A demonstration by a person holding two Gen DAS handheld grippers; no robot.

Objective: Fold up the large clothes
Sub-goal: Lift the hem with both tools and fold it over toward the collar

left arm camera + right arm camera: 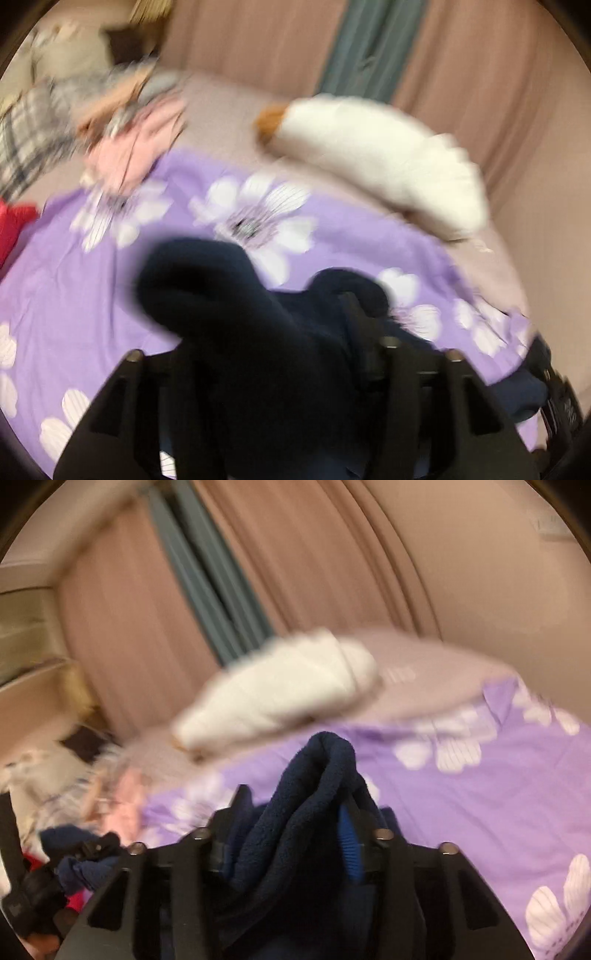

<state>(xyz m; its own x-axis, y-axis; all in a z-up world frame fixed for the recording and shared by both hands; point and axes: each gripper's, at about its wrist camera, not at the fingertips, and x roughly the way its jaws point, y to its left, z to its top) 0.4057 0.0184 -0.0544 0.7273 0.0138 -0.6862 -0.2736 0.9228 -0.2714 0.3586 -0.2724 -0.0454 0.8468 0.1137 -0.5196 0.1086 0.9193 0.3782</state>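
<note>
Shows a navy fleece garment (229, 288) bunched up in both tongs, above a bed spread with a purple flowered cover (110, 295). Fills the gap of the left tongs (273, 317) with dark cloth and hides one finger under it; cannot tell through the blur whether gripped or only draped. Sets a thick fold between the fingers of the right tongs (295, 794), at a middling gap, peaking above the tips; cannot tell whether pinched or merely resting there. Suggests two grips on one edge, likely to carry that edge over for a fold or to lay the piece out flat.

Leaves broad open cover ahead and to the right. Crowds the far left with a heap of other clothes (122, 147) and the far edge with a white pillow (388, 162). Calls for keeping clear of both, and of the bed's edge.
</note>
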